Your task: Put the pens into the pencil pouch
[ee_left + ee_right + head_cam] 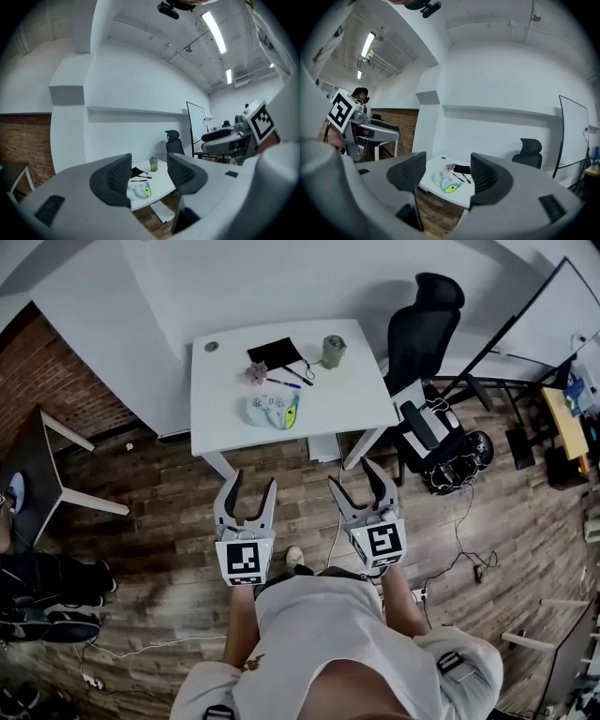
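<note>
A pale patterned pencil pouch (273,411) with a yellow-green end lies on the white table (347,404). Behind it lie a blue pen (282,383) and a dark pen (298,376), next to a black pouch (275,352). My left gripper (250,487) and right gripper (363,477) hang open and empty over the wooden floor, well short of the table's front edge. The pencil pouch (139,189) shows far off between the jaws in the left gripper view, and the same pouch (446,181) in the right gripper view.
A green cup (333,351) and a small pinkish thing (256,373) stand on the table. A black office chair (424,334) sits right of it, with cables on the floor. A dark side table (33,465) stands at left. A whiteboard (195,122) stands at the far wall.
</note>
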Tool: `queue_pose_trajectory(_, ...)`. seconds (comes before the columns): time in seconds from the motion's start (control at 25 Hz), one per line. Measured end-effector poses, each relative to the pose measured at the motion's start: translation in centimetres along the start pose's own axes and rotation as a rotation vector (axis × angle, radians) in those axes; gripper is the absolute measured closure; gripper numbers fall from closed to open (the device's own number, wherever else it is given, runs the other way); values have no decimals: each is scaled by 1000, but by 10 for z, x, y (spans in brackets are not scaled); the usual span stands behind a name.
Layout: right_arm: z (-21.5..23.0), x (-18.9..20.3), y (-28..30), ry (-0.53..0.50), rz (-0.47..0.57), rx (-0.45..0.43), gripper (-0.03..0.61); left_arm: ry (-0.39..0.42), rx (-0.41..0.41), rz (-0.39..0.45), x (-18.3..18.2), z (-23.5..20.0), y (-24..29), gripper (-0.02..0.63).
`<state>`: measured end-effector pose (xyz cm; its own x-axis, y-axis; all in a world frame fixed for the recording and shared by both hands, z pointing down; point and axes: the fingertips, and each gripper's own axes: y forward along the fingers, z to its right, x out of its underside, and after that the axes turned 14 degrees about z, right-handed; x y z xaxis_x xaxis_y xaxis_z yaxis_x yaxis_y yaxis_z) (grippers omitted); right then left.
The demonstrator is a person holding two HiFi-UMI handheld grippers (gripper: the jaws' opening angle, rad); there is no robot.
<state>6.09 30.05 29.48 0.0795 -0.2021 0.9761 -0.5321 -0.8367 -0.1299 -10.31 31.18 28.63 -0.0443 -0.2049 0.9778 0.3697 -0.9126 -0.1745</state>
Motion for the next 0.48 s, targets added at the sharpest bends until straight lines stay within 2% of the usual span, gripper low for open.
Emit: queue_pose_trajectory(0.48, 15, 19, 46, 5, -14, 6, 282, -11, 14, -7, 19, -26, 42, 380)
